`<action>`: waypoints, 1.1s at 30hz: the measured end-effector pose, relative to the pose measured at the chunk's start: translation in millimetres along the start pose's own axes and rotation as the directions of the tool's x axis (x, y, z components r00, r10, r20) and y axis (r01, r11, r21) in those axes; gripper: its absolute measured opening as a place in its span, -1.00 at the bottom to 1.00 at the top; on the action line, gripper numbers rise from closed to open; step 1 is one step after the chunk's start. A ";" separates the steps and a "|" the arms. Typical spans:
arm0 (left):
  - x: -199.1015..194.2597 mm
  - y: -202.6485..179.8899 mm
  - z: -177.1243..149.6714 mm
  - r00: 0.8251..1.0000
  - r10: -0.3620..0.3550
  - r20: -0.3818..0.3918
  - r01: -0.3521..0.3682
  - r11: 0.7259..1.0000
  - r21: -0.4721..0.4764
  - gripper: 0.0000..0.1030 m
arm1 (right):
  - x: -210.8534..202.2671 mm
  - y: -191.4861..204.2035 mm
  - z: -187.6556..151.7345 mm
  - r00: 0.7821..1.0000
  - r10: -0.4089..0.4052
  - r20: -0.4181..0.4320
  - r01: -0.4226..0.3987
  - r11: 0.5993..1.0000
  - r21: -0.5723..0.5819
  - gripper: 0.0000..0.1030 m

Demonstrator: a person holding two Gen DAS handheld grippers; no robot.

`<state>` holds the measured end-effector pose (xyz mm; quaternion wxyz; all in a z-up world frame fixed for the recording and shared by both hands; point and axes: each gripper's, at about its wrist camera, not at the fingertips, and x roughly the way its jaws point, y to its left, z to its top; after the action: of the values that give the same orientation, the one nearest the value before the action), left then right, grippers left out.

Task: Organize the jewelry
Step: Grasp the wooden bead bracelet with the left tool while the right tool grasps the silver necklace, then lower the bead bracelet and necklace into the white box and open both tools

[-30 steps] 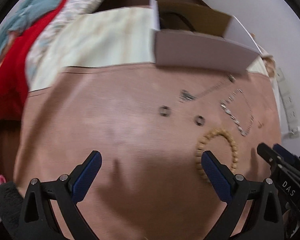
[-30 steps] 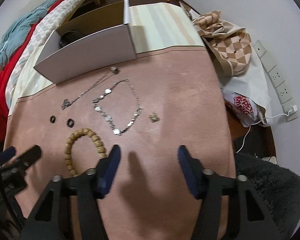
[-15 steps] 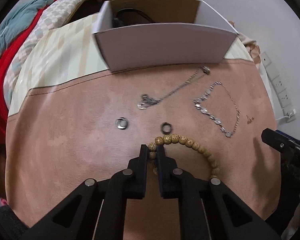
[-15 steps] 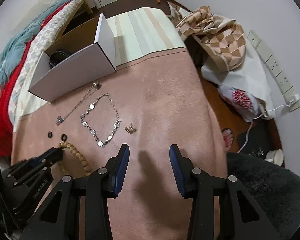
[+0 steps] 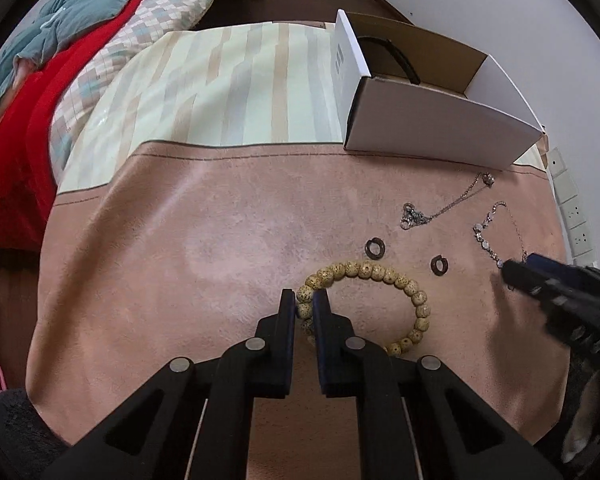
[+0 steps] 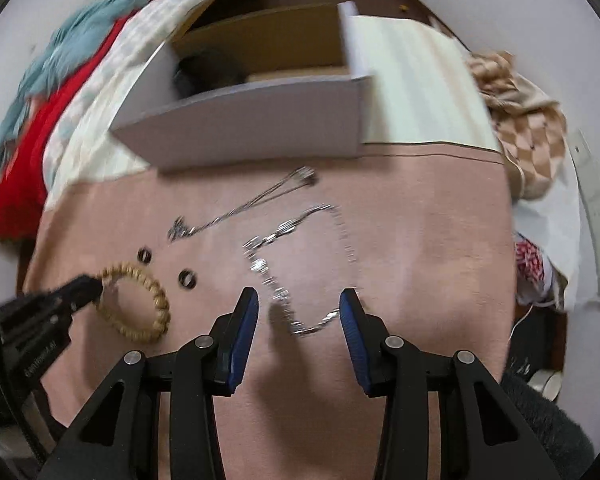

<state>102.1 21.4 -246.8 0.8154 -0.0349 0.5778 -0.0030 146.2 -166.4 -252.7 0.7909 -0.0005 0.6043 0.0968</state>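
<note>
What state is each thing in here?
Left gripper: shut on the bead bracelet.
Right gripper: open, over the link bracelet.
Box: open-topped, a dark item inside.
Chain: lying stretched out on the mat.
Two rings: flat, apart.

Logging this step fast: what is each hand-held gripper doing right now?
Left hand-held gripper: shut on the bead bracelet.
Right hand-held gripper: open, holding nothing, around the silver link chain.
</note>
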 end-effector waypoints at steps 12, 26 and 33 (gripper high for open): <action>-15.2 3.9 7.7 0.998 -0.053 0.036 0.054 0.999 -0.010 -0.87 | 1.6 21.8 -12.0 0.997 -0.053 0.048 0.055 0.997 -0.055 -0.93; -88.1 -7.1 49.0 0.965 -0.217 0.146 0.218 0.976 0.007 -0.87 | -112.7 -7.0 17.6 0.962 0.105 0.252 -0.125 0.990 0.067 -0.93; -124.7 -22.5 104.1 0.943 -0.249 0.222 0.239 0.968 0.069 -0.87 | -151.0 -1.6 57.2 0.933 0.145 0.330 -0.161 0.987 0.022 -0.93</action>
<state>159.6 10.2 -93.7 0.8704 -0.0895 0.4711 -0.1118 163.2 -184.3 -93.1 0.8699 0.0817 0.4652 0.1422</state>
